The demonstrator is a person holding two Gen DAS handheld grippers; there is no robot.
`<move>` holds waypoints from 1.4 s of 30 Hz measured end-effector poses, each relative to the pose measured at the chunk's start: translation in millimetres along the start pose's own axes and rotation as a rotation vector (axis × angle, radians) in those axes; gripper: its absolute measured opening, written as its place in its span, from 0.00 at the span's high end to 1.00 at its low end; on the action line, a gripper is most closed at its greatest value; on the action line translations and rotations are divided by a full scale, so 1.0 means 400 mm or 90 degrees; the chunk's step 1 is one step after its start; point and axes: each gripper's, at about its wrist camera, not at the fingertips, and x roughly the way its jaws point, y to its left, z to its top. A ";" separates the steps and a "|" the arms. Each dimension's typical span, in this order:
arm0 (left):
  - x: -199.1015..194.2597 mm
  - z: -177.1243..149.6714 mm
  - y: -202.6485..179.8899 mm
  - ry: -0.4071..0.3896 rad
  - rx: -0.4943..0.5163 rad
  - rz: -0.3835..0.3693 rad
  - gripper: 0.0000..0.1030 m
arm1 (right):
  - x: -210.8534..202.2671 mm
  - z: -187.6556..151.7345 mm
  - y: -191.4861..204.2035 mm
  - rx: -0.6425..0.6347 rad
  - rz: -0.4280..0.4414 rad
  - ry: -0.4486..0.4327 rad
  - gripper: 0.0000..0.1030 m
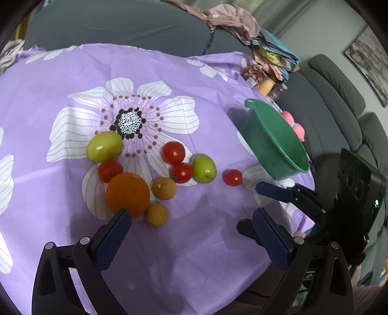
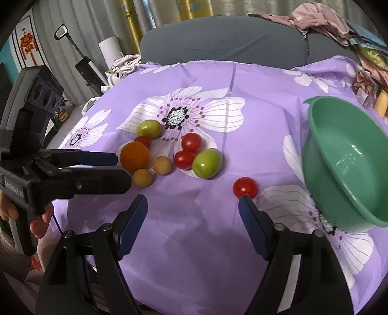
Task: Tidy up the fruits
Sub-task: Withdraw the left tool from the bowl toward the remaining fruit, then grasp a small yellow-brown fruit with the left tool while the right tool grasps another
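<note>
Fruits lie loose on a purple flowered cloth [image 1: 194, 242]: an orange [image 1: 127, 194], two green fruits [image 1: 104, 146] [image 1: 204, 168], several red tomatoes [image 1: 173, 152], two small tan fruits [image 1: 164, 188] [image 1: 156, 214]. One tomato [image 1: 232, 177] lies apart, near the empty green bowl [image 1: 274, 145]. My left gripper [image 1: 191, 218] is open and empty, its left fingertip just before the orange. My right gripper [image 2: 192, 203] is open and empty; its right fingertip [image 2: 245, 201] is just in front of the lone tomato [image 2: 245, 187]. The bowl [image 2: 344, 164] stands right of it. The left gripper [image 2: 109, 169] shows at left.
A grey sofa [image 2: 230, 41] stands behind the table with clothes [image 2: 315, 21] piled on it. Clutter [image 1: 269, 72] sits at the table's far right corner. The cloth edge drops off at the right past the bowl. A bag and a stick tool [image 2: 84, 65] stand at the left.
</note>
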 end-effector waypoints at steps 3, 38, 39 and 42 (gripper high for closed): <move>-0.012 -0.010 0.002 -0.004 0.015 -0.005 0.04 | 0.012 0.003 0.010 -0.007 0.024 0.004 0.25; 0.081 -0.023 0.014 0.071 0.071 0.100 0.59 | 0.202 0.081 0.008 0.086 0.188 0.100 0.61; 0.083 -0.021 0.017 0.072 0.065 0.099 0.60 | 0.205 0.087 0.009 0.086 0.187 0.100 0.61; 0.089 -0.014 0.023 0.073 0.059 0.106 0.60 | 0.216 0.102 0.014 0.078 0.178 0.102 0.62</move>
